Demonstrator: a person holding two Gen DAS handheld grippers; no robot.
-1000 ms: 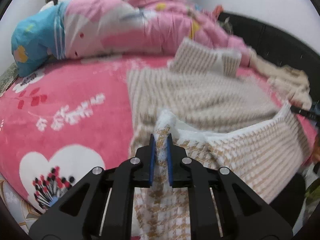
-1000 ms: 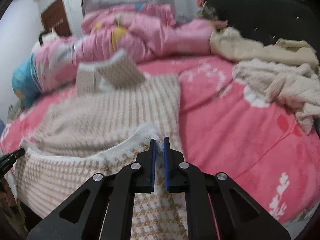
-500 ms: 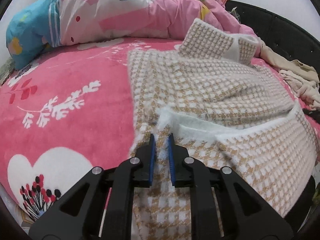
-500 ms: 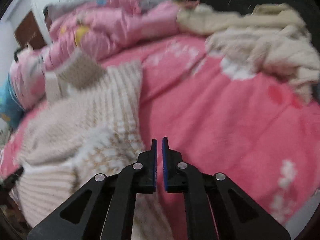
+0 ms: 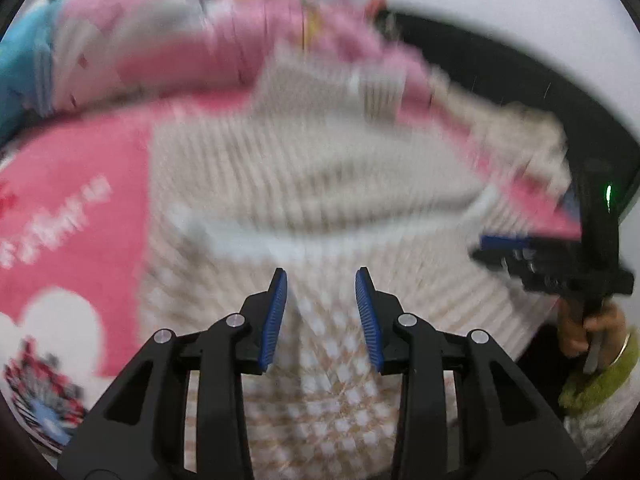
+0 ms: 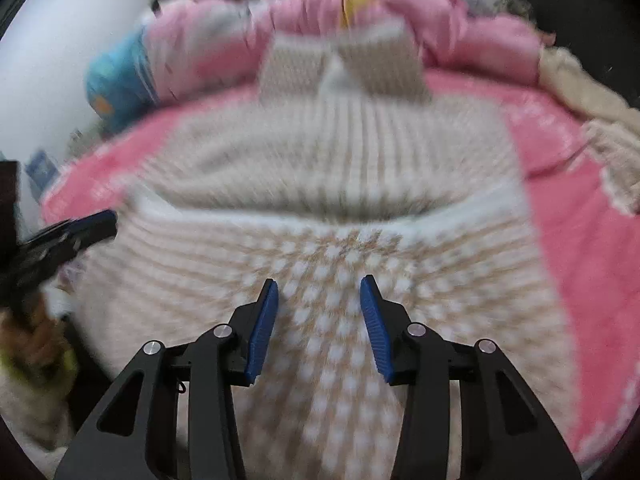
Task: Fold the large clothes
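Sweater (image 6: 320,184), one beige-white knit, is lying on pink bed (image 6: 560,264) w/ hem folded up, as 2 grippers, left (image 5: 321,284) & right (image 6: 319,292), are just opening, jaws gripping nothing.

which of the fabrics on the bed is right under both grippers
The beige-and-white checked garment, spread flat on the pink bedspread; the plain cream clothes lie crumpled far off at the bed's edge.

Home bedroom: bed (image 6: 560,280), pink quilt (image 6: 420,12).
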